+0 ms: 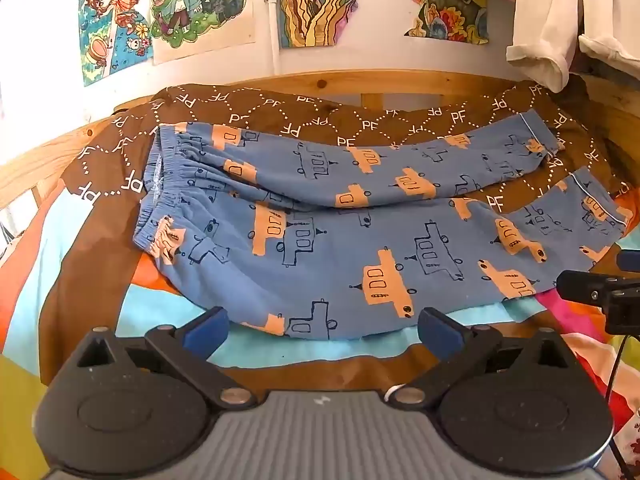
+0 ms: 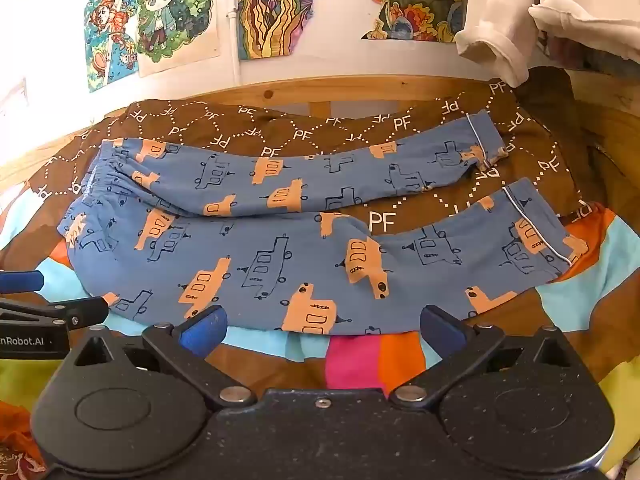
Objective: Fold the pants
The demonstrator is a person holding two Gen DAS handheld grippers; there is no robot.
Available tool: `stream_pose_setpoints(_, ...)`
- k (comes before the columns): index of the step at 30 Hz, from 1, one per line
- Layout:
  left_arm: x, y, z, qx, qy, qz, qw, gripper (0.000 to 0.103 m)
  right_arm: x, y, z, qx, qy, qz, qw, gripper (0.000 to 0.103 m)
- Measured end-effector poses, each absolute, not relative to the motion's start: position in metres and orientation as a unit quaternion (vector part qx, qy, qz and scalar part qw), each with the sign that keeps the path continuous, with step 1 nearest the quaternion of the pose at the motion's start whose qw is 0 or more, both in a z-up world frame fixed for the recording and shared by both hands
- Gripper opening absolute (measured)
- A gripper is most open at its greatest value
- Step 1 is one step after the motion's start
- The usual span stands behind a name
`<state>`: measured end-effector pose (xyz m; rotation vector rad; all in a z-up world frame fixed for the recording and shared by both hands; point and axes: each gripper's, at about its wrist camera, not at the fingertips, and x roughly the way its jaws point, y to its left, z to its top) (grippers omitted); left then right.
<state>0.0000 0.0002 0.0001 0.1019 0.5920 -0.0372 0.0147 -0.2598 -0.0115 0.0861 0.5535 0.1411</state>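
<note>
Blue pants printed with orange and outlined vehicles lie spread flat on a bed, waistband at the left, two legs running right with a gap between them. In the right wrist view the same pants fill the middle. My left gripper hovers open just in front of the near leg's lower hem edge, nothing between its blue pads. My right gripper is also open, close to the near edge of the same leg, further toward the cuffs. Each gripper shows at the edge of the other's view.
A brown blanket with white "PF" lettering lies under the pants, over a bright multicolour cover. A wooden bed frame runs along the back below a wall with drawings. White clothes hang at upper right.
</note>
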Motion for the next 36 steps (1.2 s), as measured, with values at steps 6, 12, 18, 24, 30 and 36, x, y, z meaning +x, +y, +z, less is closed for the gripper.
stream_pose_setpoints(6,0.0003,0.0007,0.0006,0.051,0.291,-0.020,0.955,0.103,0.0151,-0.2591,-0.0099,0.045,0.272,0.068,0.959,0.102)
stream_pose_setpoints(12,0.0011,0.0005,-0.0004,0.054,0.290,-0.019,0.955,0.103,0.0152,-0.2604,-0.0137,0.048,0.272,0.064,0.959,0.102)
stream_pose_setpoints(18,0.0000,0.0007,-0.0010,0.054,0.290,-0.019,0.955,0.103,0.0158,-0.2619,-0.0141,0.050,0.276,0.065,0.958,0.102)
stream_pose_setpoints(24,0.0000,0.0008,-0.0010,0.055,0.290,-0.019,0.955,0.103,0.0168,-0.2609,-0.0129,0.050,0.279,0.063,0.957,0.102)
stream_pose_setpoints(30,0.0001,0.0005,-0.0009,0.055,0.290,-0.019,0.955,0.103,0.0170,-0.2614,-0.0134,0.050,0.279,0.064,0.957,0.102)
stream_pose_setpoints(36,0.0001,0.0004,-0.0008,0.055,0.291,-0.019,0.955,0.103,0.0173,-0.2616,-0.0136,0.050,0.280,0.064,0.957,0.102)
